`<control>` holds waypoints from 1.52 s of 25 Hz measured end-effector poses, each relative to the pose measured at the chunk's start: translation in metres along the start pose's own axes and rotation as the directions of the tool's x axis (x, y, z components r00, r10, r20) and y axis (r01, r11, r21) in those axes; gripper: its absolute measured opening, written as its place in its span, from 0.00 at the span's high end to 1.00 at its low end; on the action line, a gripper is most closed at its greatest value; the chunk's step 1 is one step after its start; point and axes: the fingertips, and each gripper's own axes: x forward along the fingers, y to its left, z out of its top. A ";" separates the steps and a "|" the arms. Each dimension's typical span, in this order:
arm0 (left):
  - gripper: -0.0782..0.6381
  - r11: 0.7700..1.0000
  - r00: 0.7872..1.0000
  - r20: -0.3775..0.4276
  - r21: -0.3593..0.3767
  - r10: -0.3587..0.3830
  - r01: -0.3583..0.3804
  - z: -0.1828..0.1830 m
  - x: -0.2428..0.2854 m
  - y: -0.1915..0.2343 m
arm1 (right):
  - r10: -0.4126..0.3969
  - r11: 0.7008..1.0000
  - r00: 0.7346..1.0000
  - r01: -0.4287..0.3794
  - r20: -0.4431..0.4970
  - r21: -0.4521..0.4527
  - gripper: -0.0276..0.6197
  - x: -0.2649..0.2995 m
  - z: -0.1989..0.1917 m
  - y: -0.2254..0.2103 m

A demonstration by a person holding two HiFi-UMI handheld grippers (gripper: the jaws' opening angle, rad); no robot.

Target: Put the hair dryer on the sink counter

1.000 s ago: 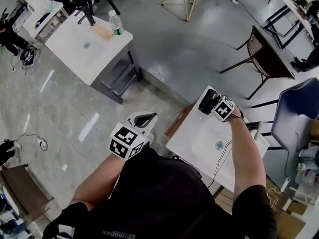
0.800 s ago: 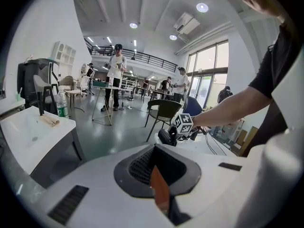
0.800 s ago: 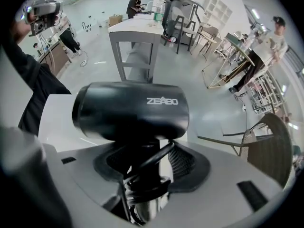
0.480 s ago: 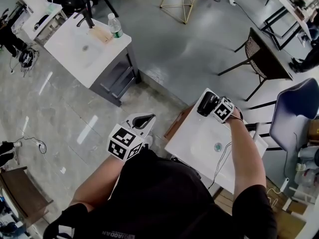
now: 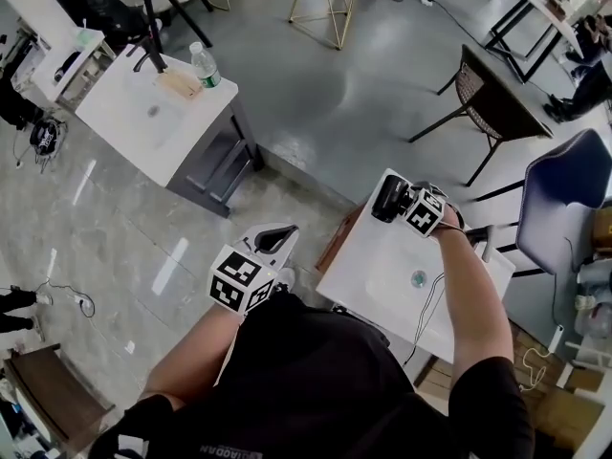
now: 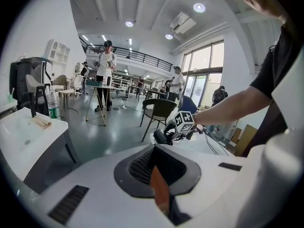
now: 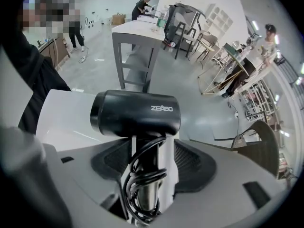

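Observation:
A black hair dryer (image 5: 387,199) lies at the far corner of the white sink counter (image 5: 361,256), its barrel pointing away from me. My right gripper (image 5: 400,204) is at its handle. In the right gripper view the cord-wrapped handle of the hair dryer (image 7: 135,114) stands between the jaws, which are opening; the counter (image 7: 61,115) lies just beneath the barrel. My left gripper (image 5: 274,236) hangs shut and empty over the floor, left of the counter. In the left gripper view, the left gripper (image 6: 160,186) looks across at the hair dryer (image 6: 160,137).
The counter holds a basin with a drain (image 5: 419,279) and a thin cable (image 5: 427,306). A second vanity (image 5: 143,113) with a water bottle (image 5: 201,65) stands at upper left. A dark chair (image 5: 497,98), a blue chair (image 5: 564,208) and a gold frame (image 5: 330,8) surround it.
The right gripper with the hair dryer has stayed at the counter's far corner, shifting only slightly. The left gripper has barely moved.

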 end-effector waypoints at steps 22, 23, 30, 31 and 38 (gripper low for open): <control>0.89 0.906 0.927 -0.089 0.194 -0.364 0.375 0.025 0.054 -0.056 | -0.422 0.824 0.794 0.136 0.437 0.550 0.80 -0.199 0.043 0.057; 0.89 0.897 0.919 -0.098 0.203 -0.381 0.393 0.025 0.055 -0.058 | -0.455 0.792 0.765 0.115 0.455 0.599 0.82 -0.209 0.043 0.066; 0.89 0.822 0.863 -0.141 0.261 -0.486 0.506 0.030 0.054 -0.084 | -0.698 0.451 0.525 -0.205 0.487 0.869 0.94 -0.273 0.027 0.126; 0.89 0.813 0.856 -0.145 0.267 -0.497 0.517 0.029 0.053 -0.087 | -0.729 0.400 0.503 -0.238 0.465 0.885 0.94 -0.277 0.022 0.134; 0.89 0.791 0.840 -0.149 0.284 -0.521 0.541 0.026 0.042 -0.103 | -0.802 0.261 0.475 -0.266 0.362 0.928 0.95 -0.285 -0.004 0.171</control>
